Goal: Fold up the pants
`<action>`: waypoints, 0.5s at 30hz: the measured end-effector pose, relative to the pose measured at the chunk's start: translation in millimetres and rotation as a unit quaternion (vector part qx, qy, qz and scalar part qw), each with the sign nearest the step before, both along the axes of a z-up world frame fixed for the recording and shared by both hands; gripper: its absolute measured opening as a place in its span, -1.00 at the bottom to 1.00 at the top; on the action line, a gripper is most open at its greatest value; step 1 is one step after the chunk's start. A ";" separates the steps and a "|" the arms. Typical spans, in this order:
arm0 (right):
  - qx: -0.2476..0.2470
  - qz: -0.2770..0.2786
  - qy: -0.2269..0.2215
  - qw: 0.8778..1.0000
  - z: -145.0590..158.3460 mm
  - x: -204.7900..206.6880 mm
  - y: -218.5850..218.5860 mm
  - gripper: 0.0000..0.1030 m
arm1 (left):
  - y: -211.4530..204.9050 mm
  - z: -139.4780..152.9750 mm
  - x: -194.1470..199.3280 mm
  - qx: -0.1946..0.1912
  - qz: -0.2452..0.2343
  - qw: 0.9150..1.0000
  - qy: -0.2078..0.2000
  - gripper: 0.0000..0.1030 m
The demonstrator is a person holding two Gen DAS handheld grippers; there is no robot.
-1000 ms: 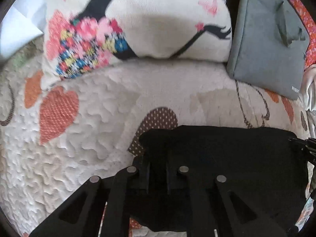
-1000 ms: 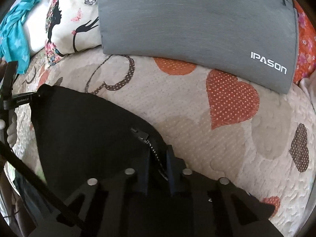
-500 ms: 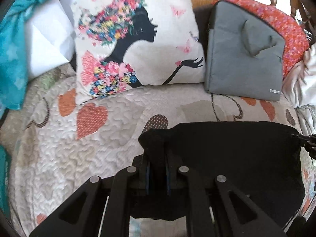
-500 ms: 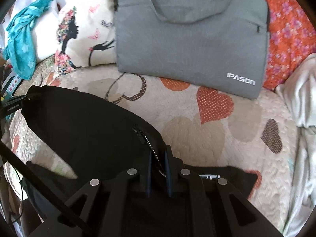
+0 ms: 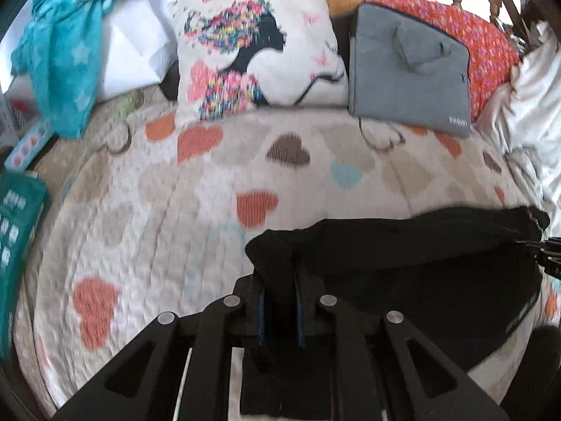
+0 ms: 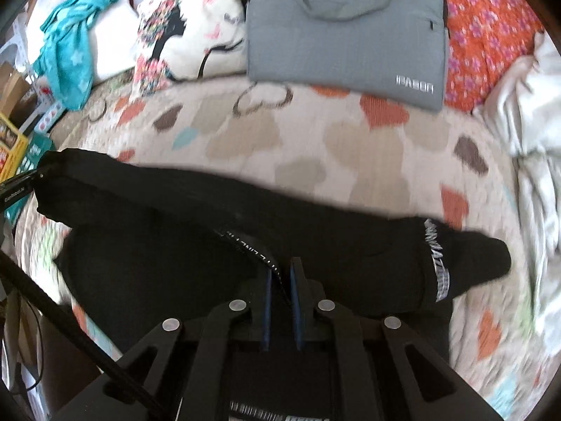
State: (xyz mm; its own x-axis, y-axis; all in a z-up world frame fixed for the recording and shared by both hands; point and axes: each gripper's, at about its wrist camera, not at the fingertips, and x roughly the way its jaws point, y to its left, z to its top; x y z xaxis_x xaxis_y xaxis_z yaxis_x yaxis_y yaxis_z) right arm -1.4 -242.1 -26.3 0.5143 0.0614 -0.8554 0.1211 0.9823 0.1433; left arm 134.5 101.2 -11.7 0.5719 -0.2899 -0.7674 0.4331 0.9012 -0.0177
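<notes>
While aloft, pants [image 5: 403,259] between both claws

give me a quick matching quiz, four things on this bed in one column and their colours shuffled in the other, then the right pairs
Things:
1. pants
2. laptop bag
3. scarf
4. floral cushion

Colours:
A. teal with pale stars
B. orange-red with pink flowers
C. black
D. grey

Pairs: 1-C, 2-D, 3-A, 4-B

The pants are held by both tongs, left and right, each shut on the cloth. The bag leans at the back of the bed, between the silhouette pillow and the floral cushion.
</notes>
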 end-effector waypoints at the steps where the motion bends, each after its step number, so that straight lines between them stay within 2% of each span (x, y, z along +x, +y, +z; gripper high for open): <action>1: 0.002 -0.001 0.004 1.000 -5.1 -6.8 2.7 -0.81 | 2.1 -4.4 -4.7 0.005 -0.003 1.000 0.002 -0.74; 5: 0.024 -0.004 0.022 0.999 -26.4 -32.2 10.9 -0.81 | 9.3 -24.5 -24.7 0.045 -0.021 0.999 0.013 -0.61; 9: 0.036 0.000 0.034 0.999 -40.1 -49.2 20.1 -0.80 | 28.1 -28.9 -40.3 0.049 -0.027 0.998 0.021 -0.42; 11: 0.039 0.001 0.039 0.998 -44.8 -55.9 21.8 -0.80 | 40.6 -28.9 -50.3 0.050 -0.025 0.998 0.021 -0.13; 13: 0.042 0.003 0.039 0.998 -46.0 -61.1 21.4 -0.80 | 51.6 -29.8 -58.7 0.054 -0.025 0.998 0.023 0.07; 15: 0.045 0.003 0.041 0.998 -45.9 -65.3 20.6 -0.80 | 62.8 -30.3 -66.8 0.046 -0.026 0.998 0.033 0.13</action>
State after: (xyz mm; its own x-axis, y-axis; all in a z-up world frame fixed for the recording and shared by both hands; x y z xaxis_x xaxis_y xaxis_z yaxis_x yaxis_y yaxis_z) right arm -66.7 -221.5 -72.1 0.4420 0.1427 -0.8856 0.1300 0.9666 0.2207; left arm 67.7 163.9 -42.0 0.5060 -0.2441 -0.8273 0.4801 0.8765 0.0351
